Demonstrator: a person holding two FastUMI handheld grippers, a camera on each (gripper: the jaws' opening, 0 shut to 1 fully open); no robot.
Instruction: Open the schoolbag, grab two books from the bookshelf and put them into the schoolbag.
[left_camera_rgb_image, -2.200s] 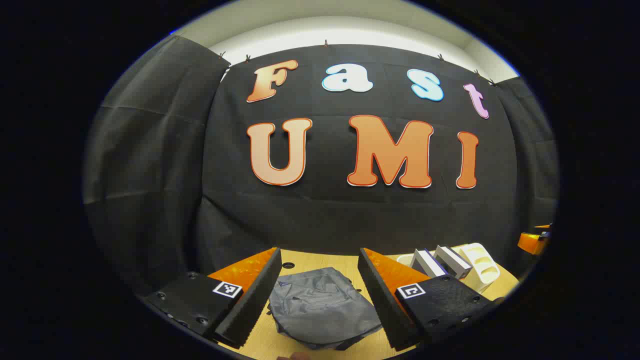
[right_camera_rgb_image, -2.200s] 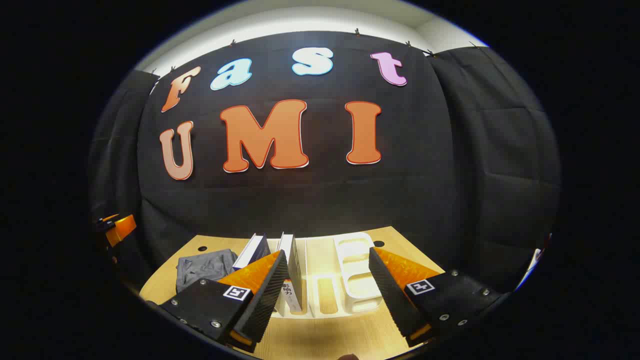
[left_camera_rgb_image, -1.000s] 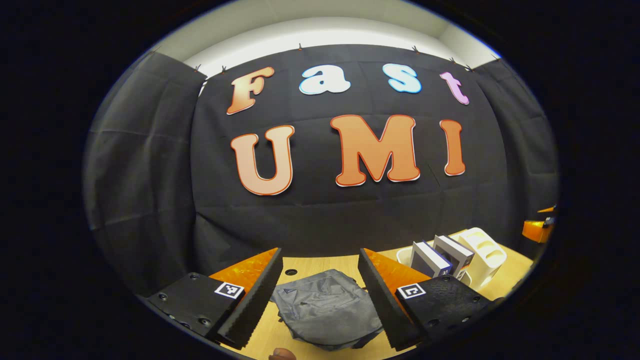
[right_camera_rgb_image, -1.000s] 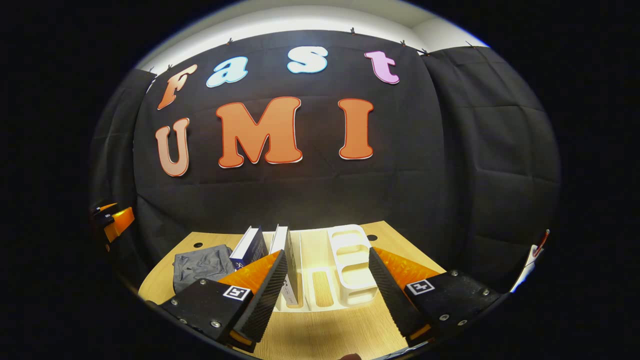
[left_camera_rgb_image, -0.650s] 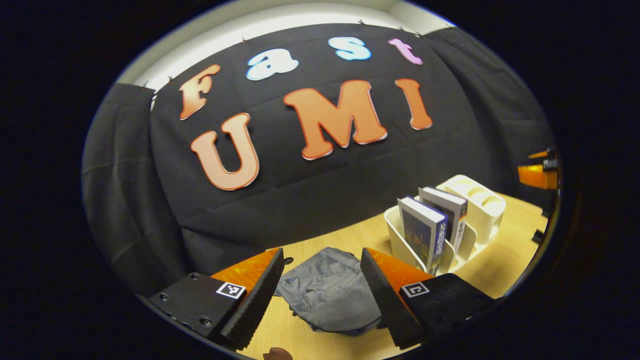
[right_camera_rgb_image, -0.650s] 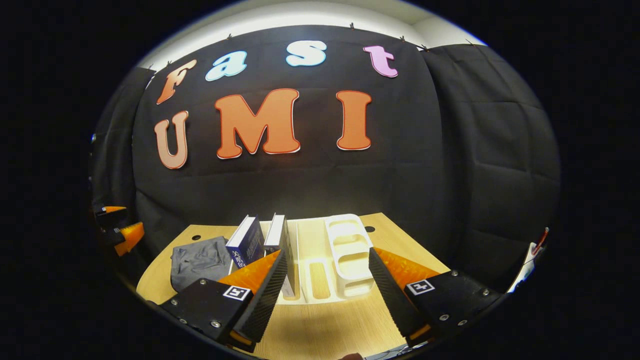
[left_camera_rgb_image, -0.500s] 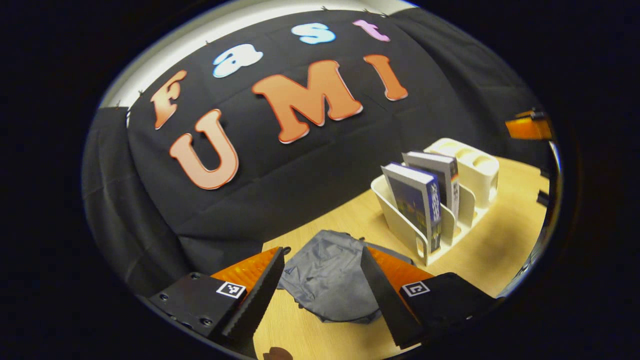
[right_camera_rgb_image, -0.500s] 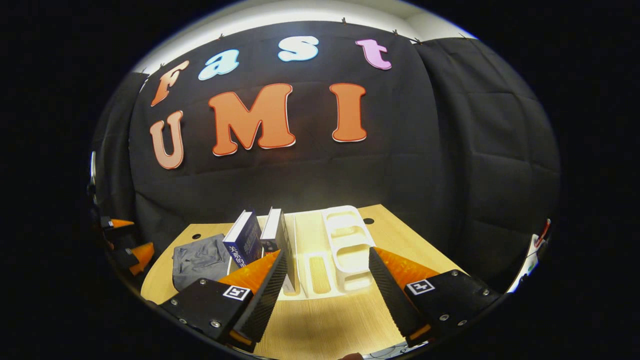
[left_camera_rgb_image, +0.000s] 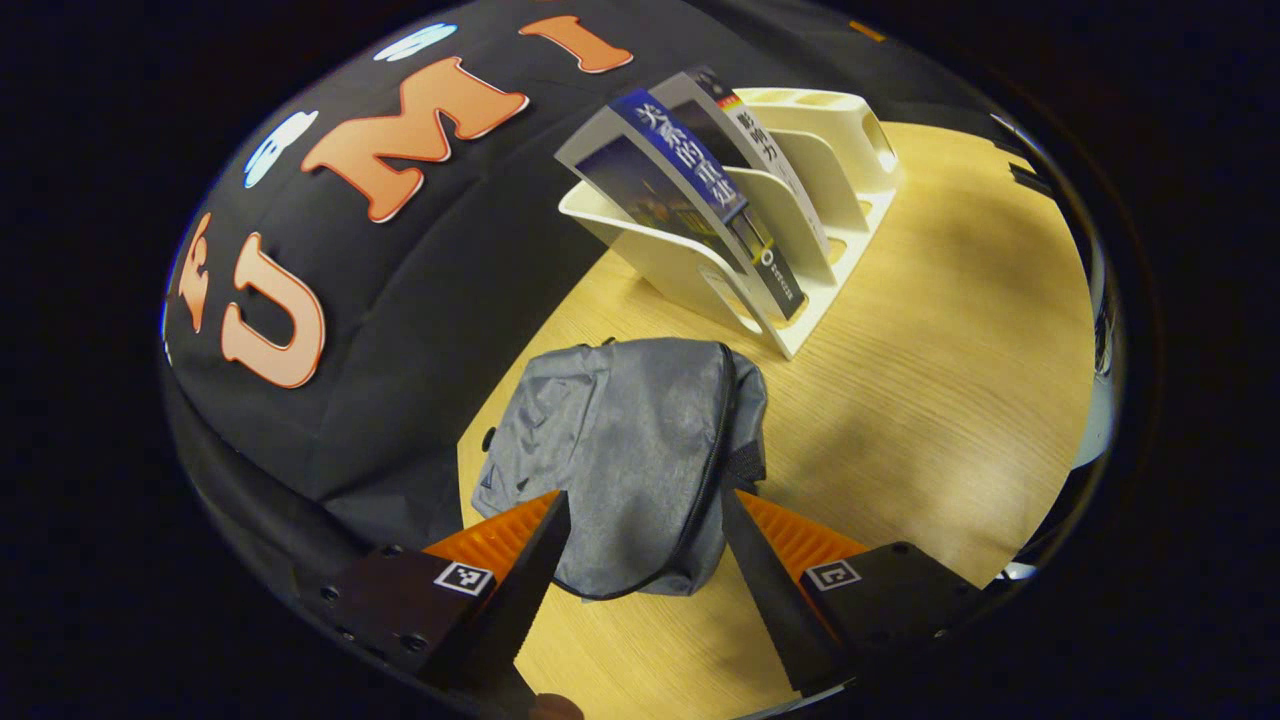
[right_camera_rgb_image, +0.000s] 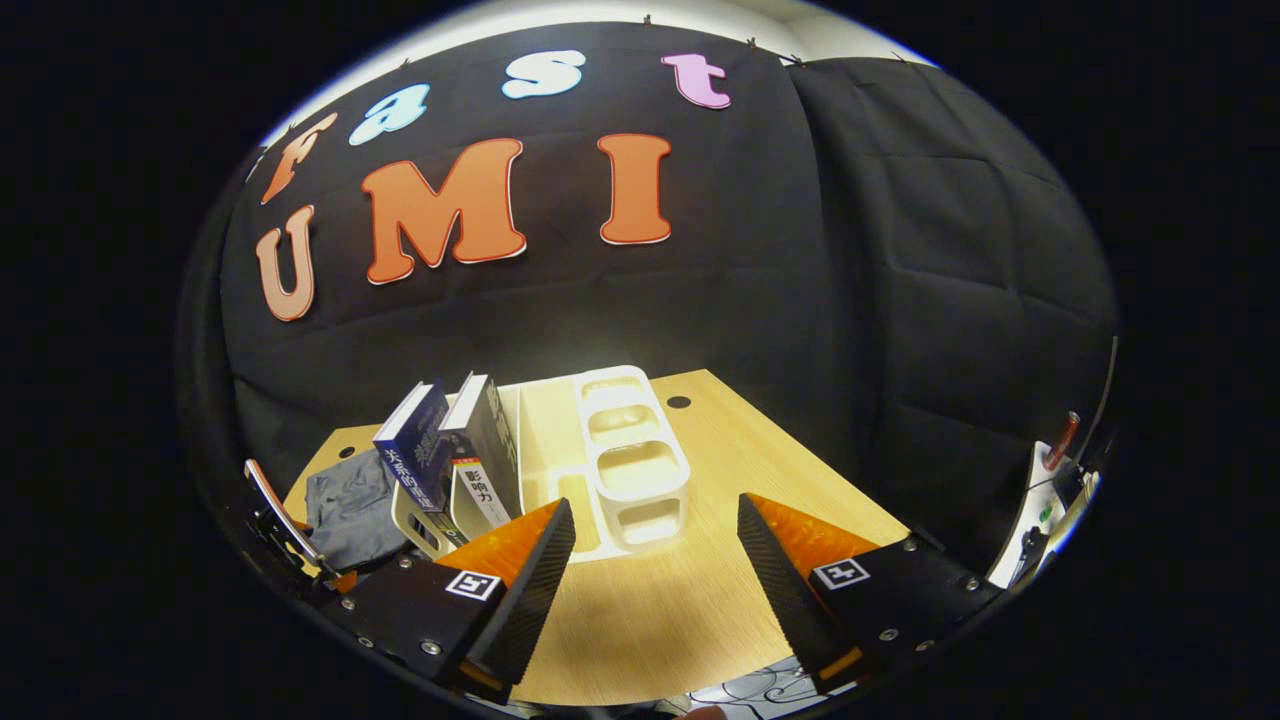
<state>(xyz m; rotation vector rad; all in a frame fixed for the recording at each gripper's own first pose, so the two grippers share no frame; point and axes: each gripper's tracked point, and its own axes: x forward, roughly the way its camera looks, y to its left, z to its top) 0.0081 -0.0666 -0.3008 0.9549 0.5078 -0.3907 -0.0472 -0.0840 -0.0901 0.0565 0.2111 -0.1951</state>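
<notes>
The left hand-held gripper (left_camera_rgb_image: 640, 560) hangs wide over the grey schoolbag (left_camera_rgb_image: 625, 455), which lies zipped on the table (left_camera_rgb_image: 930, 400) beside a white bookshelf (left_camera_rgb_image: 790, 215) holding two leaning books (left_camera_rgb_image: 690, 180). The right hand-held gripper (right_camera_rgb_image: 655, 575), also wide, holds nothing above bare table.

Place: a recording booth.
Walls: black cloth (right_camera_rgb_image: 900, 300) hung all round.
Surface: one wooden surface (left_camera_rgb_image: 950, 330), with a bookshelf (left_camera_rgb_image: 800, 200).
</notes>
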